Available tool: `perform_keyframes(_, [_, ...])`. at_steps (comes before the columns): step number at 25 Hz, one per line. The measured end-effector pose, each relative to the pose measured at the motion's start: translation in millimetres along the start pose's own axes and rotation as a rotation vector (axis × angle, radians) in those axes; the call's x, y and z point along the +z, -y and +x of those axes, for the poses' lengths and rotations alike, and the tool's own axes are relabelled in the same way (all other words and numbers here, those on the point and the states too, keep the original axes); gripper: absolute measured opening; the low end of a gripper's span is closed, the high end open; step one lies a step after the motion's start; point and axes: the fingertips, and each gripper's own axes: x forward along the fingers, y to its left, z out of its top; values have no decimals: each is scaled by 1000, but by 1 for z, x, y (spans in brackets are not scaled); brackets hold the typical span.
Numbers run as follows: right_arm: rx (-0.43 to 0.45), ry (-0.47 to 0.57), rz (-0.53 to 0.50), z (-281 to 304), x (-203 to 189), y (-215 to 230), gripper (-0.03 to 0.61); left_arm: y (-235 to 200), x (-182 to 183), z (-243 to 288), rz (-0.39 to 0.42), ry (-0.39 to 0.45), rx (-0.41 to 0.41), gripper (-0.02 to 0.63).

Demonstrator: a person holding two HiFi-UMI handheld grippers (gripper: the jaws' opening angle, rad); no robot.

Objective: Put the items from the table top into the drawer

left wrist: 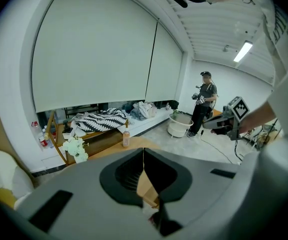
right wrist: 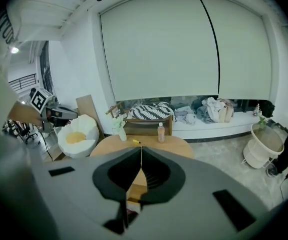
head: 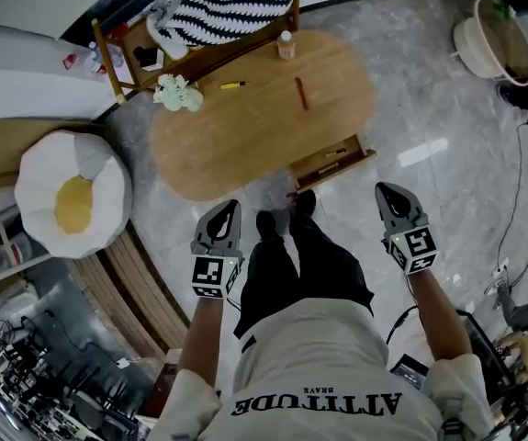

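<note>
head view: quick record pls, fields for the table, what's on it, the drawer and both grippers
table: oval wooden top
on the table: bottle, yellow pen, brown stick-shaped item, white flowers at its edge
drawer: pulled open on the person's side of the table; small things inside, too small to name
left gripper: shut, nothing between the jaws, short of the table
right gripper: shut, nothing between the jaws, short of the table
</note>
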Motion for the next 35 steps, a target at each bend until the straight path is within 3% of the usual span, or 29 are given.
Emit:
perform_keyframes(12, [28, -36, 16, 99, 2, 10, 20, -35, -19, 43, 20, -24, 4, 21])
perform_keyframes(27, [-11, -129, 79, 254, -36, 18, 21, -103, -76, 130, 27, -82, -123, 21])
perform_keyframes(35, [-27, -163, 113, 328, -59, 30, 23, -136, -93, 179, -75, -58, -149, 21])
